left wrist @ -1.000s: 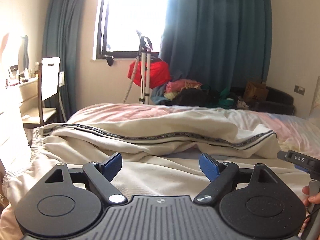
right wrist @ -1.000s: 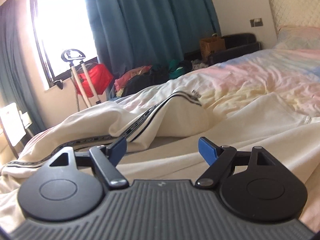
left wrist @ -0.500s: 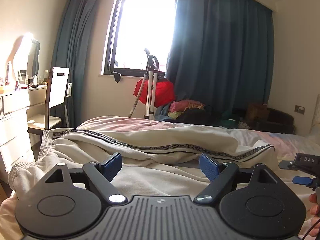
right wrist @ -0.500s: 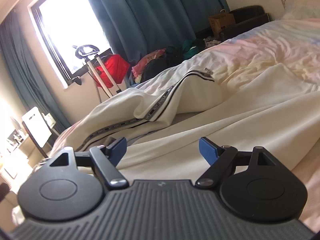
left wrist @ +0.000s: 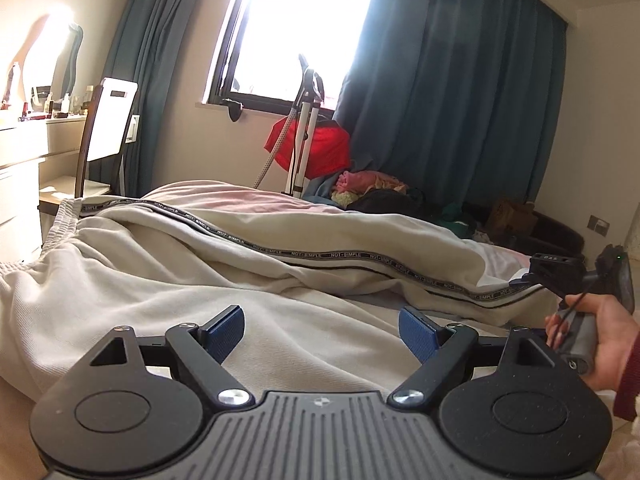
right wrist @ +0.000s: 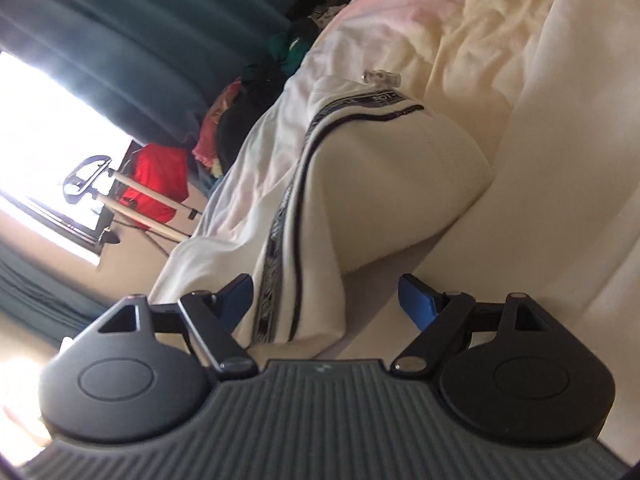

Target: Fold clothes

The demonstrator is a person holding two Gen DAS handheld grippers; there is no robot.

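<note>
Left gripper (left wrist: 320, 330): fingers are standing apart, gripping nothing.
Right gripper (right wrist: 326, 298): fingers apart, approaching cream track pants (right wrist: 384, 200) on the bed (right wrist: 460, 8).
Advice: be pinching the striped leg edge squarely.

My bedroom, lit by glare from the window (left wrist: 296, 28).

Ahead of me, blue curtains (left wrist: 452, 92) flank it against cream walls (left wrist: 224, 140); a white chair (left wrist: 106, 128) and dresser (left wrist: 24, 160) stand left of the bed (left wrist: 240, 196).

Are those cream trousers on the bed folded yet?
Not neatly: the cream trousers lie stretched across the bed, rumpled, one striped leg draped over the other.
</note>
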